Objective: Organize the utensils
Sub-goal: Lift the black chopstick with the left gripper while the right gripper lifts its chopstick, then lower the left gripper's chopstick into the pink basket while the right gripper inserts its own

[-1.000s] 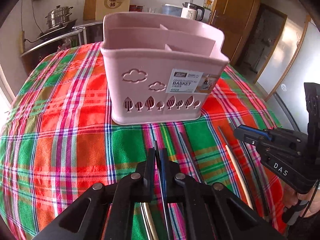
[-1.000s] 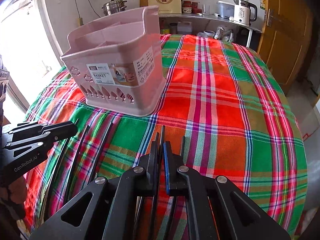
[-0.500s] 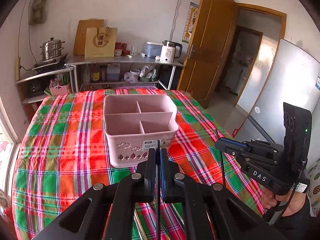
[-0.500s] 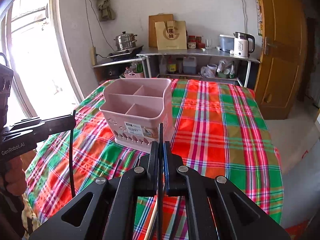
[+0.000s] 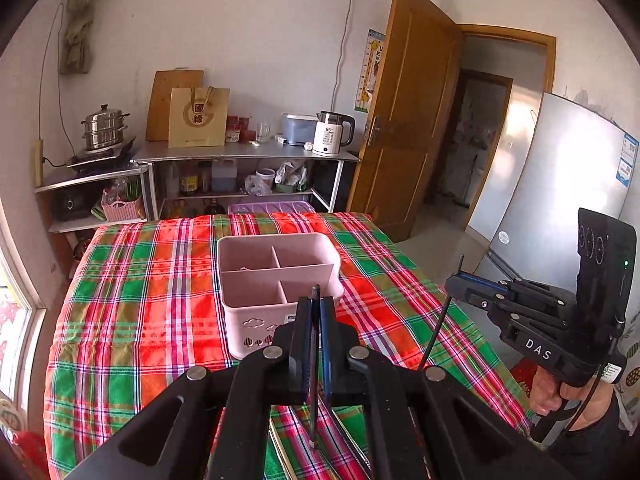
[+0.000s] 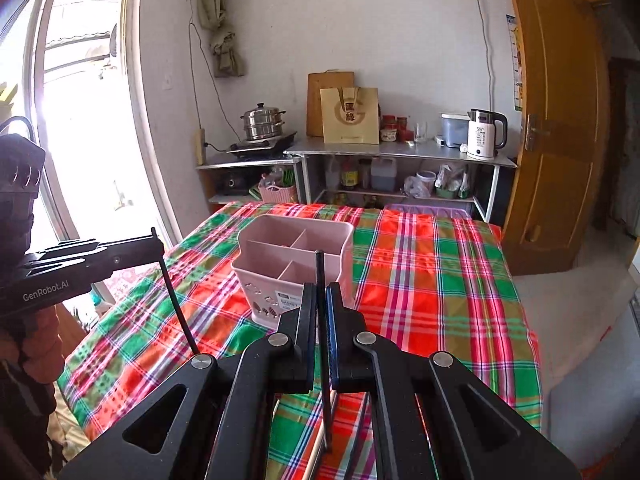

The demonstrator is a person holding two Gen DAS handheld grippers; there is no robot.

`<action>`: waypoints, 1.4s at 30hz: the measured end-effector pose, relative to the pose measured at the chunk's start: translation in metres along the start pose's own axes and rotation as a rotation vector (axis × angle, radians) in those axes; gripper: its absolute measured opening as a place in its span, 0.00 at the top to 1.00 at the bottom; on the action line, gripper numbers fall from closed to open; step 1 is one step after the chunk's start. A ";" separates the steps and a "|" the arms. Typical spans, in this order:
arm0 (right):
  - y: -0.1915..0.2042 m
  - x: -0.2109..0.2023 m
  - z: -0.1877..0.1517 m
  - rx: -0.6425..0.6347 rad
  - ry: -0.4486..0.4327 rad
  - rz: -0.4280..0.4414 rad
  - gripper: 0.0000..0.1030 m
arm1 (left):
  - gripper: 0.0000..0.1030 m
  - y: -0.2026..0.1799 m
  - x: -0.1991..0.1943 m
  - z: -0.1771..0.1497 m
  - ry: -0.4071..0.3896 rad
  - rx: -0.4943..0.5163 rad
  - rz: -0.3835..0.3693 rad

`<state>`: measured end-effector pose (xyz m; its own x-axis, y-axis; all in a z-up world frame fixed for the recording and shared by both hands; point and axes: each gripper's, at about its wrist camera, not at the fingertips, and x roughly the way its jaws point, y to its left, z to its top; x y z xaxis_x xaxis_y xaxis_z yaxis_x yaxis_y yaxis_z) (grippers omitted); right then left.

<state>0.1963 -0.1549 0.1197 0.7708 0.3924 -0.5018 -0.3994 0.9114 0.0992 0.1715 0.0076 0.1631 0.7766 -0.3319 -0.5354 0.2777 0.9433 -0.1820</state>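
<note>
A pink divided utensil basket (image 5: 276, 276) stands on the plaid tablecloth (image 5: 140, 320); it also shows in the right wrist view (image 6: 296, 264). My left gripper (image 5: 315, 308) is shut on a thin black chopstick (image 5: 314, 364), held upright high above the table. My right gripper (image 6: 320, 296) is shut on another black chopstick (image 6: 323, 344), also raised. Each gripper shows in the other's view, the right one (image 5: 456, 280) with its chopstick (image 5: 438, 324), the left one (image 6: 154, 244) with its chopstick (image 6: 178, 308). More chopsticks (image 5: 280, 448) lie on the cloth below, partly hidden.
Beyond the table stand a metal shelf (image 5: 248, 156) with a kettle (image 5: 332, 132), a paper bag and a steamer pot (image 5: 104, 128). A wooden door (image 5: 412, 112) and a fridge (image 5: 560, 184) are to the right, a window (image 6: 80, 120) to the left.
Both grippers have risen from low over the table to high above it, each lifting a black chopstick off the cloth. The basket now looks small and far below.
</note>
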 end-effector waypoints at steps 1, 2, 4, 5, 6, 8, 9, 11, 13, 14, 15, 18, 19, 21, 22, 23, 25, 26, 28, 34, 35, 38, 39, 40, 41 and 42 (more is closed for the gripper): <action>0.000 -0.002 0.001 0.001 -0.005 0.003 0.96 | 0.96 0.001 -0.002 0.002 -0.003 0.000 -0.001; 0.000 -0.003 0.002 0.003 -0.009 0.007 0.96 | 0.96 0.001 -0.003 0.003 -0.006 0.001 -0.001; 0.002 -0.005 0.005 0.003 -0.017 0.012 0.96 | 0.96 0.002 -0.005 0.006 -0.012 0.002 0.007; 0.003 -0.005 0.006 -0.001 -0.022 0.012 0.96 | 0.96 0.003 -0.006 0.007 -0.015 0.002 0.010; 0.004 -0.006 0.008 -0.003 -0.025 0.013 0.96 | 0.96 0.004 -0.006 0.009 -0.016 0.001 0.012; 0.007 -0.006 0.011 -0.007 -0.030 0.021 0.96 | 0.96 0.007 -0.008 0.013 -0.022 -0.004 0.014; 0.009 -0.006 0.013 -0.011 -0.034 0.025 0.96 | 0.96 0.008 -0.009 0.015 -0.025 -0.007 0.015; 0.012 -0.007 0.018 -0.020 -0.045 0.033 0.96 | 0.96 0.011 -0.010 0.021 -0.033 -0.009 0.015; 0.017 -0.007 0.025 -0.027 -0.059 0.042 0.96 | 0.96 0.014 -0.013 0.029 -0.044 -0.009 0.017; 0.018 -0.006 0.029 -0.029 -0.066 0.048 0.96 | 0.96 0.015 -0.014 0.034 -0.051 -0.012 0.019; 0.019 -0.005 0.033 -0.030 -0.073 0.055 0.96 | 0.96 0.017 -0.016 0.039 -0.055 -0.015 0.021; 0.024 -0.003 0.045 -0.032 -0.094 0.075 0.96 | 0.96 0.022 -0.019 0.056 -0.077 -0.021 0.030; 0.024 -0.002 0.050 -0.028 -0.101 0.084 0.96 | 0.96 0.024 -0.021 0.062 -0.086 -0.026 0.031; 0.025 0.000 0.061 -0.027 -0.122 0.097 0.96 | 0.96 0.028 -0.026 0.075 -0.109 -0.032 0.031; 0.026 0.000 0.066 -0.029 -0.134 0.099 0.96 | 0.96 0.029 -0.028 0.081 -0.122 -0.032 0.035; 0.027 0.001 0.071 -0.031 -0.145 0.100 0.96 | 0.96 0.030 -0.031 0.087 -0.135 -0.032 0.038; 0.028 0.004 0.081 -0.027 -0.164 0.104 0.96 | 0.96 0.032 -0.035 0.099 -0.162 -0.029 0.048; 0.029 0.006 0.086 -0.024 -0.173 0.106 0.96 | 0.96 0.033 -0.036 0.105 -0.175 -0.028 0.052; 0.026 0.010 0.094 -0.014 -0.188 0.112 0.96 | 0.96 0.036 -0.037 0.115 -0.190 -0.029 0.057; 0.026 0.029 0.113 0.009 -0.220 0.117 0.96 | 0.96 0.045 -0.023 0.137 -0.206 -0.021 0.081; 0.027 0.032 0.115 0.011 -0.222 0.118 0.96 | 0.96 0.046 -0.019 0.138 -0.204 -0.020 0.081; 0.027 0.044 0.116 0.019 -0.223 0.127 0.96 | 0.96 0.052 -0.005 0.139 -0.199 -0.022 0.081; 0.027 0.049 0.115 0.021 -0.222 0.128 0.96 | 0.96 0.055 0.000 0.138 -0.194 -0.024 0.081; 0.028 0.053 0.114 0.022 -0.217 0.131 0.96 | 0.96 0.057 0.005 0.137 -0.187 -0.029 0.079; 0.028 0.058 0.112 0.024 -0.211 0.134 0.96 | 0.96 0.060 0.011 0.135 -0.178 -0.033 0.077; 0.028 0.064 0.110 0.025 -0.202 0.133 0.96 | 0.96 0.063 0.017 0.130 -0.168 -0.036 0.076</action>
<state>0.2889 -0.0904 0.1851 0.7966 0.5240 -0.3015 -0.4939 0.8517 0.1751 0.2758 0.0603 0.2503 0.8789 -0.2531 -0.4044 0.1961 0.9644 -0.1775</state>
